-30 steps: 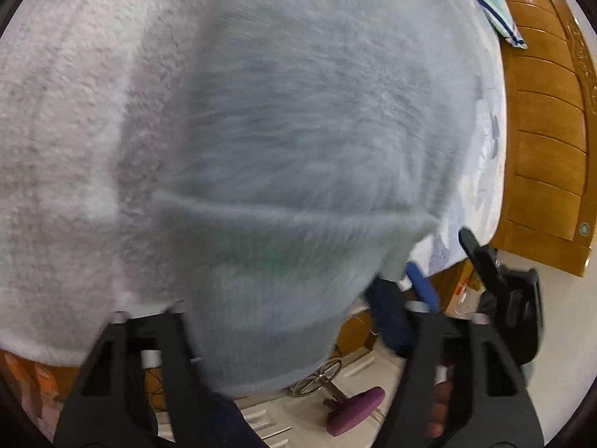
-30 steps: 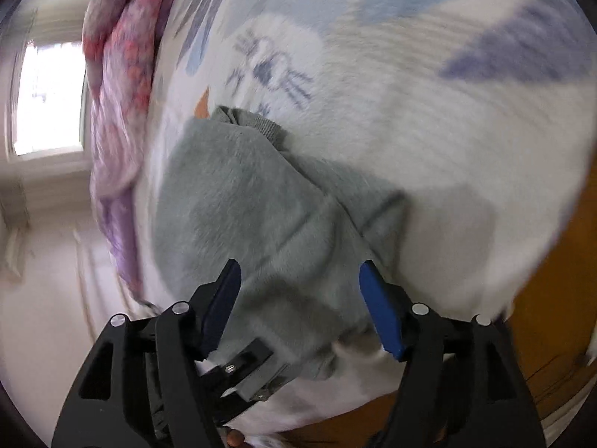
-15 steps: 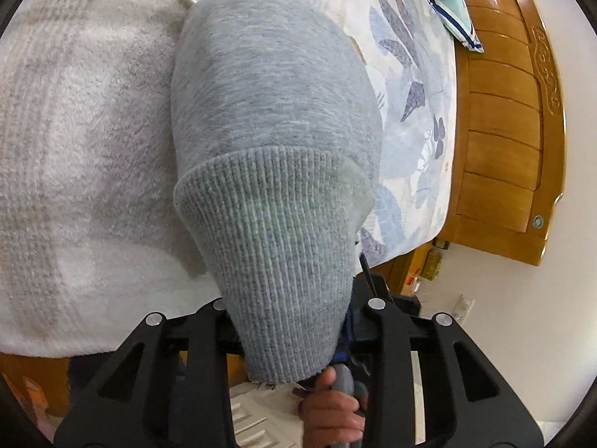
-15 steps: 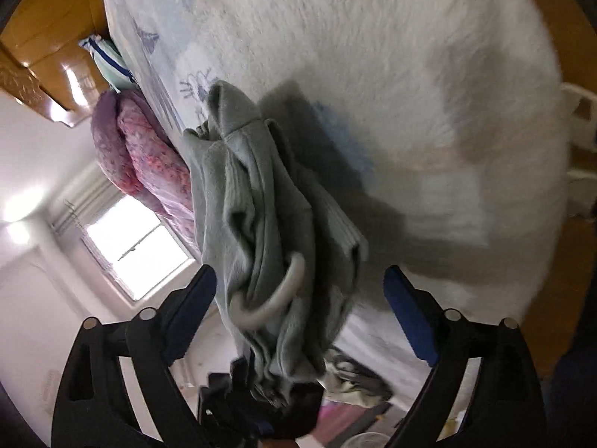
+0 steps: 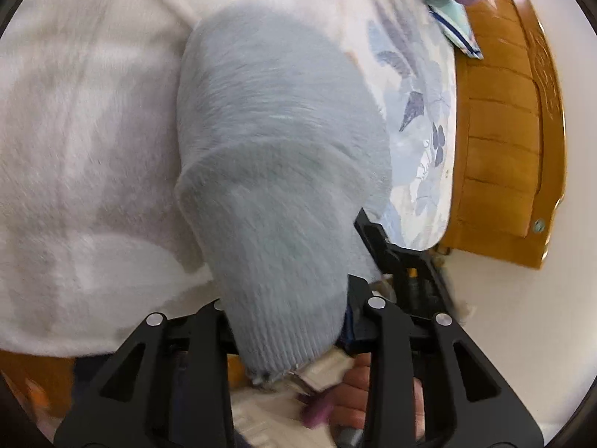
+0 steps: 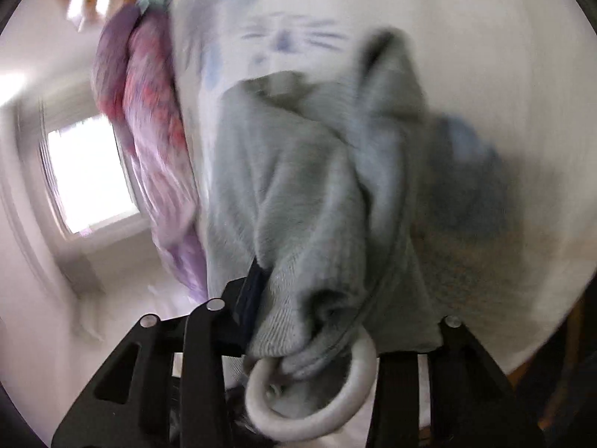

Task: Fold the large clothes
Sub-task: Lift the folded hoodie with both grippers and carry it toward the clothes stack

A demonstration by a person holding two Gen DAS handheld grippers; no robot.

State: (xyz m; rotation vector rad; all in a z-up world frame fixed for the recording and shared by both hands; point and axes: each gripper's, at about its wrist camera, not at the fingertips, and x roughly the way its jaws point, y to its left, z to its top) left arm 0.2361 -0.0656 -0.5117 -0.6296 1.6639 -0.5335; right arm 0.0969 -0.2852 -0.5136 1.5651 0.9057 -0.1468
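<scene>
A grey hooded sweatshirt [image 5: 276, 142] hangs between my two grippers above the bed. My left gripper [image 5: 287, 321] is shut on its ribbed hem or cuff [image 5: 283, 283], which covers the fingertips. In the right wrist view my right gripper [image 6: 328, 321] is shut on a bunched part of the sweatshirt [image 6: 298, 194] with a white drawstring loop [image 6: 317, 403] hanging from it. The rest of the cloth drapes down toward the white fleece blanket [image 5: 82, 119]. The right gripper body [image 5: 403, 265] shows in the left wrist view.
A floral sheet [image 5: 418, 112] covers the bed next to a wooden footboard [image 5: 503, 142]. A pink and purple quilt [image 6: 149, 112] lies along the bed's far side by a window [image 6: 86, 175]. A hand [image 5: 373, 392] shows below the left gripper.
My right gripper has closed on the bunched sweatshirt; it was open half a second ago. Both views have swung and blurred as the garment is lifted.
</scene>
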